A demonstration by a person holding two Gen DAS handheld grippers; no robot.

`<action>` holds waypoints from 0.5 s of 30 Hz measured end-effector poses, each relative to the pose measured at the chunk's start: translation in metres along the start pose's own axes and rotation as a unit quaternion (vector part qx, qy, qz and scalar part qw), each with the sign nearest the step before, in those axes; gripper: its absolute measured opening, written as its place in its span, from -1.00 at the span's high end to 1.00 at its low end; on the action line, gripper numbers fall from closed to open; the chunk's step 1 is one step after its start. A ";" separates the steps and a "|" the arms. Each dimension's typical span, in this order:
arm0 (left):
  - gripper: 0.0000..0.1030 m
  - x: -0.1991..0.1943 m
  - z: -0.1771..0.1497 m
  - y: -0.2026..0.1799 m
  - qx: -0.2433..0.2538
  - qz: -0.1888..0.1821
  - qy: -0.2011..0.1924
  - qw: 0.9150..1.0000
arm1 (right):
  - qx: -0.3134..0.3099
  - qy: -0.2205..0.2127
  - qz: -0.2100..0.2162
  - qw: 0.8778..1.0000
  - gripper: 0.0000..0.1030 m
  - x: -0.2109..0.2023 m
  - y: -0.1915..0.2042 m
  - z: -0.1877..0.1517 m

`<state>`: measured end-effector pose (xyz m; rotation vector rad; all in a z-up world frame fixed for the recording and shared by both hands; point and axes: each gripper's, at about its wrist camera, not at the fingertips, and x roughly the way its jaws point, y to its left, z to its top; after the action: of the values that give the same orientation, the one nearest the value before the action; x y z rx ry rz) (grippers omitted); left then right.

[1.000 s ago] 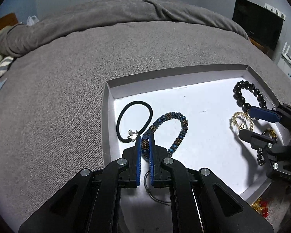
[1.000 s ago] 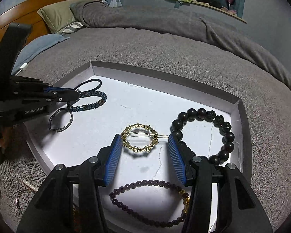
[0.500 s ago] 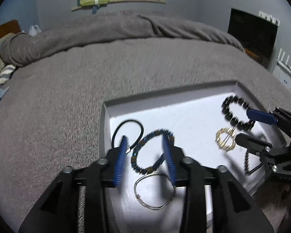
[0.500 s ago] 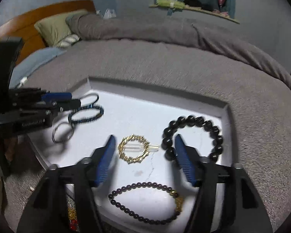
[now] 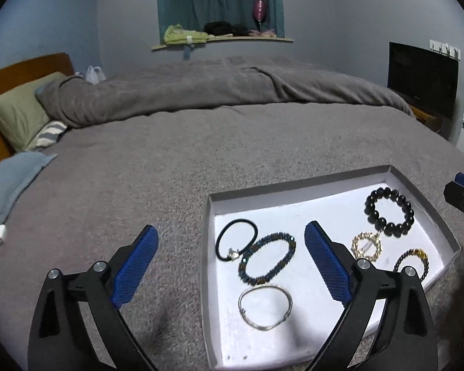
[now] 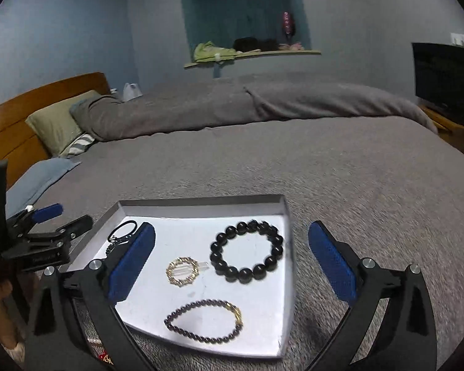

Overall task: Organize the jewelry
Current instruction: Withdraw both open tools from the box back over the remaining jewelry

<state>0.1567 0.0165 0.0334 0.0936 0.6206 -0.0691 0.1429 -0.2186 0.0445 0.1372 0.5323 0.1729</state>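
A grey tray with a white floor (image 5: pixel 208 247) (image 6: pixel 289 247) lies on the grey bed. It holds a black hair tie (image 5: pixel 236 244), a blue beaded bracelet (image 5: pixel 267 258), a silver bangle (image 5: pixel 265 306), a gold ring-shaped clip (image 5: pixel 366 246) (image 6: pixel 182 270), a black bead bracelet (image 5: pixel 389 211) (image 6: pixel 247 251) and a thin dark bead bracelet (image 6: pixel 203 317). My left gripper (image 5: pixel 230 262) is open and empty, raised above the tray's left edge. My right gripper (image 6: pixel 232 262) is open and empty, raised above the tray's near right part.
The grey blanket (image 5: pixel 170 160) spreads all round the tray. Pillows (image 5: pixel 18 111) and a wooden headboard (image 6: pixel 21 123) are at the left. A dark screen (image 5: pixel 422 77) stands at the right. Red and gold beads (image 6: pixel 103 357) lie off the tray by its near left edge.
My left gripper opened off the blue beaded bracelet and drew back and up. My right gripper opened wider and also drew back and up. The jewelry stays in the tray.
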 end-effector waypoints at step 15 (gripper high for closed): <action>-0.85 -0.037 -0.036 -0.005 0.002 0.003 0.008 1.000 | 0.016 -0.025 -0.019 0.999 -0.90 -0.055 -0.005 -0.050</action>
<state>0.1059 0.0163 0.0256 0.0996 0.6361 -0.0629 0.0711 -0.2305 0.0281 0.1622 0.4876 0.1236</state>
